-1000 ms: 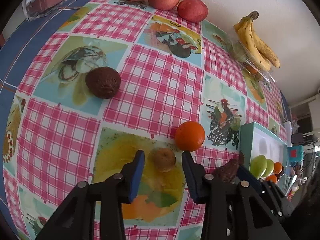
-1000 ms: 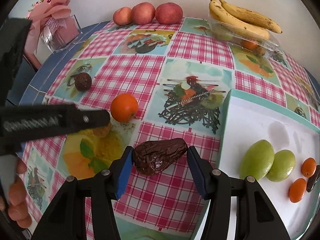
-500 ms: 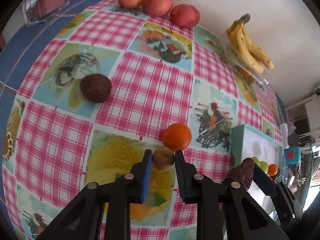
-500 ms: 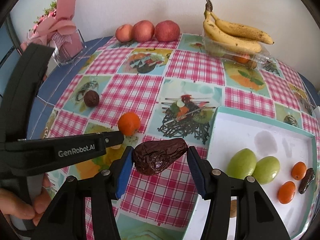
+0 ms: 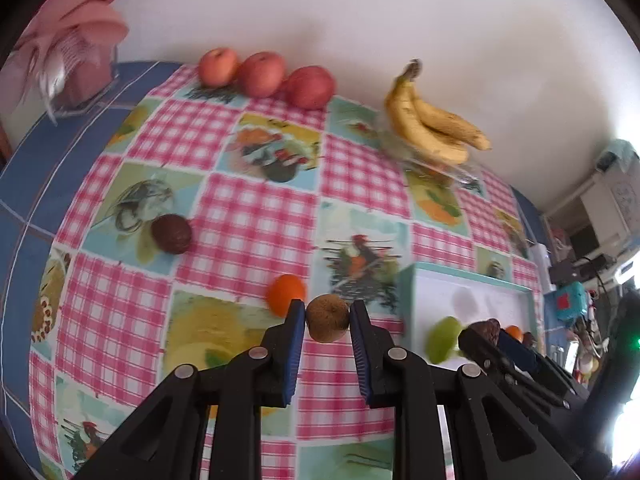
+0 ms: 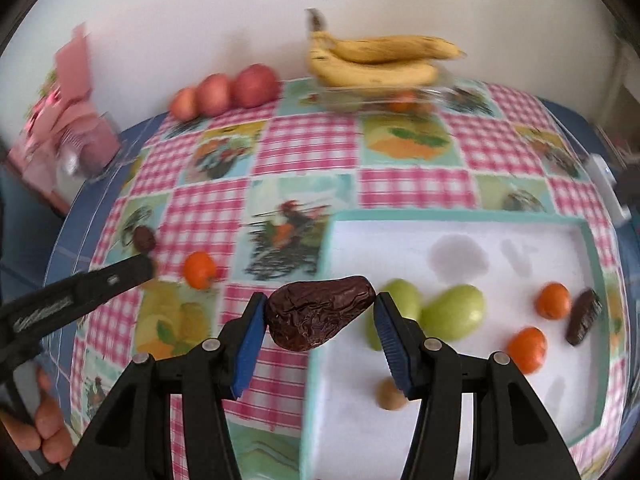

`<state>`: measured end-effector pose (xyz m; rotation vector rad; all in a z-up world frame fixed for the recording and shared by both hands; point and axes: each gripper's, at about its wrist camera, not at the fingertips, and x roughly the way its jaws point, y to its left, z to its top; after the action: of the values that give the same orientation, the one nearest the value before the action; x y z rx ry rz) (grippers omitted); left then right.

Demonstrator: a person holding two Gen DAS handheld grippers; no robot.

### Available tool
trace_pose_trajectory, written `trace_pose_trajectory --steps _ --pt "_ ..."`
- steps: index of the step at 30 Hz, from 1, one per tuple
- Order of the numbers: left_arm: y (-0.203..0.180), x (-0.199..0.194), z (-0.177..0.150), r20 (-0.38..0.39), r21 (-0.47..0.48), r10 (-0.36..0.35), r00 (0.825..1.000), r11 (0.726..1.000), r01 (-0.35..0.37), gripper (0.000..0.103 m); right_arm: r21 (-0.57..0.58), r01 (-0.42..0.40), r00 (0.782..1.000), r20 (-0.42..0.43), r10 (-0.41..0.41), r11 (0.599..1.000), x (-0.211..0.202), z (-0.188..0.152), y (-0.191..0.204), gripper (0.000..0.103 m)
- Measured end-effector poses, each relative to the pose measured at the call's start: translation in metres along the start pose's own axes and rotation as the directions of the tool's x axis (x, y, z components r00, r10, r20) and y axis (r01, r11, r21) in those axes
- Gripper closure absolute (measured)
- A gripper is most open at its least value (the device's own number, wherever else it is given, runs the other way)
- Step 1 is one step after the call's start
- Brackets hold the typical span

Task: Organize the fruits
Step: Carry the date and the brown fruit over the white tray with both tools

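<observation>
The left gripper (image 5: 327, 320) pinches a small round brown fruit (image 5: 327, 323) between its blue pads, lifted clear of the checked tablecloth (image 5: 256, 216). Just beyond its left finger an orange (image 5: 285, 294) rests on the cloth, near the fingertip. Farther left and well apart lies a dark wrinkled round fruit (image 5: 171, 233), with open cloth around it.

The right gripper (image 6: 321, 312) is clamped on a dark wrinkled date (image 6: 318, 316), held over the left rim of the white tray (image 6: 328, 240), whose teal edge runs beneath the fruit. Inside the tray, two green fruits (image 6: 452, 316) lie touching just past the right finger; beyond them sit two small orange fruits (image 6: 553, 300), a dark date (image 6: 584, 316) near the right wall, and a small tan round fruit (image 6: 391, 395) in the near part. The far half of the tray floor is bare white.

At the table's far edge, against the wall, three red apples (image 6: 224, 92) stand in a row, and bananas (image 6: 376, 60) lie on a clear container (image 6: 360, 96). A pink package (image 5: 76, 52) occupies the far left corner
</observation>
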<state>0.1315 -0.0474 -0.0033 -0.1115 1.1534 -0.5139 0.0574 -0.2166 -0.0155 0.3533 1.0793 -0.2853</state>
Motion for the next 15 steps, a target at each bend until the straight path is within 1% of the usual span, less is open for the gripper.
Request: trace_pose_trajectory --steps 2,6,9,13,15 --pt "-0.010 -0.005 -0.002 0.010 0.018 -0.016 1.000 1.000 0.016 0.078 0.025 0.025 1.000 0.015 -0.025 0.999 -0.006 0.001 -0.013 0.047" --pt "-0.033 -0.009 -0.007 0.012 0.060 -0.040 0.999 0.997 0.039 0.078 0.086 0.040 0.998 0.050 -0.045 0.995 -0.022 0.004 -0.041 0.047" --pt "-0.057 -0.005 -0.013 -0.003 0.114 -0.057 0.998 0.992 0.057 0.078 0.145 0.069 0.994 0.070 -0.080 0.987 -0.034 0.003 -0.067 0.047" --pt "-0.090 0.000 -0.024 -0.030 0.195 -0.072 0.997 0.978 0.076 0.078 0.213 0.114 0.987 0.090 -0.135 0.970 -0.048 -0.002 -0.097 0.047" --pt "-0.103 0.003 -0.030 -0.042 0.222 -0.074 0.996 0.972 0.082 0.078 0.229 0.125 0.984 0.094 -0.150 0.965 -0.054 -0.006 -0.109 0.047"
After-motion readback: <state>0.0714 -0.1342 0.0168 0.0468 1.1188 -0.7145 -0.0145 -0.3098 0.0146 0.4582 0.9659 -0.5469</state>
